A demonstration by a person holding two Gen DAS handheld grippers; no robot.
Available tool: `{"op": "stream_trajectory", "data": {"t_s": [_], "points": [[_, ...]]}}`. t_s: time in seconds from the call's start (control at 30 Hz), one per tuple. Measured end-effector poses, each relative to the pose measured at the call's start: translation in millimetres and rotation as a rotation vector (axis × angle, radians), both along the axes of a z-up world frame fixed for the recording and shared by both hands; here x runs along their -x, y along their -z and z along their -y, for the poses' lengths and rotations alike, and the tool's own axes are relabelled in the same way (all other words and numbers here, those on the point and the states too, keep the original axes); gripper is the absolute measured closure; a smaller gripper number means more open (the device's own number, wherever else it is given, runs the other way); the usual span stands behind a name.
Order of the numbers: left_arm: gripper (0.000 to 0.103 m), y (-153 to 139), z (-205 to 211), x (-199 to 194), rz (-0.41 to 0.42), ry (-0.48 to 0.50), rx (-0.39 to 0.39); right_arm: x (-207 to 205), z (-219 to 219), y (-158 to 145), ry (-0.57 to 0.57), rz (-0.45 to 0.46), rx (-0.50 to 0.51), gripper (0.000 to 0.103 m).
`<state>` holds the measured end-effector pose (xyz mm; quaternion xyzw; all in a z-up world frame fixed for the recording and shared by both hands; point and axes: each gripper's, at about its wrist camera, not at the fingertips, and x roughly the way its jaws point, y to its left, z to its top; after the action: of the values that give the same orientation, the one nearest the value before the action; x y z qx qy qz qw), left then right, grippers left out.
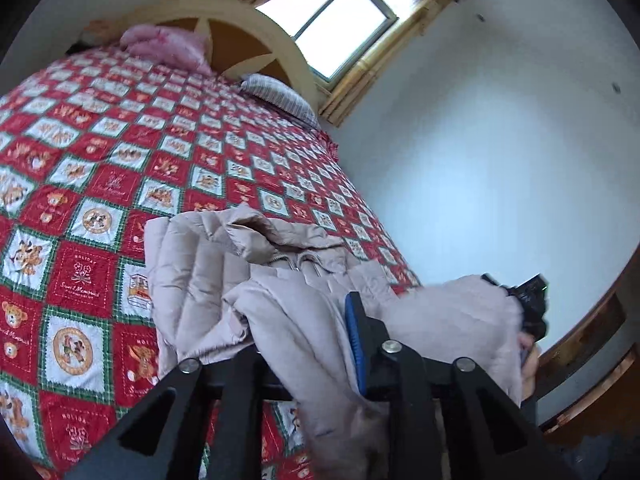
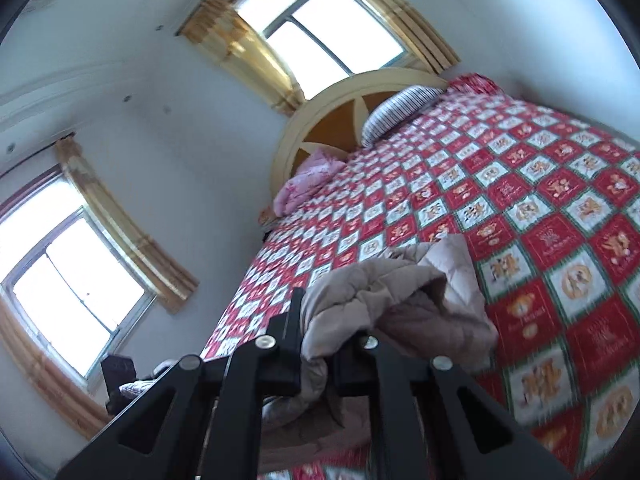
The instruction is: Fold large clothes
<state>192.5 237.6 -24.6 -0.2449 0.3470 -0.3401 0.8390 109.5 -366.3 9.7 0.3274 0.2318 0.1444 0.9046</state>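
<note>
One puffy beige jacket (image 1: 240, 276) lies on the bed (image 1: 92, 184), near the foot end. The bed has a red, white & green quilt w/ little bear pics.

The left claw (image 1: 304, 344) is pinched on a fold of the jacket. Cloth fills the gap between its 2 fingers, and the blue pad (image 1: 354, 340) of one finger shows just right of the cloth. More jacket is bunched in front of this claw, w/ the collar and zip just past it. Off to the right of this claw the jacket hem goes to the right claw (image 1: 528, 308), seen only as a dark blurry bit.

In the right wrist view the right claw (image 2: 320, 344) also has jacket (image 2: 400, 300) stuffed between its fingers, so it is pinched on it too. The cloth humps up in front and hides part of the bed (image 2: 540, 220).

Far ahead of both claws, at the head of the bed: 1 round headboard (image 1: 248, 32), 1 pink pillow (image 1: 164, 46), 1 striped pillow (image 1: 276, 94).

Windows: 1 in the left view (image 1: 340, 16), 2 in the right view (image 2: 332, 28) (image 2: 68, 284). Both have yellow curtains. A white wall (image 1: 500, 140) is to the right of the left claw.

Low & left of the right claw sits some dark stuff (image 2: 120, 384), too blurry to name.
</note>
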Motion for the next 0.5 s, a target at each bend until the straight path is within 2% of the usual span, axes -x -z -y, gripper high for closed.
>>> {"op": "stream_trajectory", "data": {"t_s": [0.1, 0.17, 0.2, 0.23, 0.3, 0.33, 0.37, 0.5], "points": [[0.078, -6, -22, -3, 0.007, 0.006, 0.034, -32, 13, 9, 0.029, -0.049, -0.029, 0.091], [0.076, -10, -31, 0, 0.035, -0.013, 0.013, -47, 20, 14, 0.048, -0.077, -0.036, 0.091], [0.067, -15, -35, 4, 0.068, -0.063, -0.038, -54, 24, 17, 0.039, -0.099, -0.047, 0.091], [0.046, -21, -39, 7, 0.111, -0.13, -0.099, -60, 25, 19, 0.039, -0.109, -0.047, 0.091], [0.022, -31, -49, 11, 0.17, -0.226, -0.129, -72, 21, 18, 0.043, -0.122, -0.024, 0.091], [0.021, -37, -57, 15, 0.206, -0.292, -0.11, -80, 19, 18, 0.043, -0.131, -0.017, 0.091], [0.021, -39, -57, 16, 0.226, -0.31, -0.106, -91, 17, 20, 0.049, -0.143, -0.005, 0.091], [0.021, -47, -11, 24, 0.346, -0.321, -0.213, -131, 13, 32, 0.084, -0.2, 0.012, 0.091]]}}
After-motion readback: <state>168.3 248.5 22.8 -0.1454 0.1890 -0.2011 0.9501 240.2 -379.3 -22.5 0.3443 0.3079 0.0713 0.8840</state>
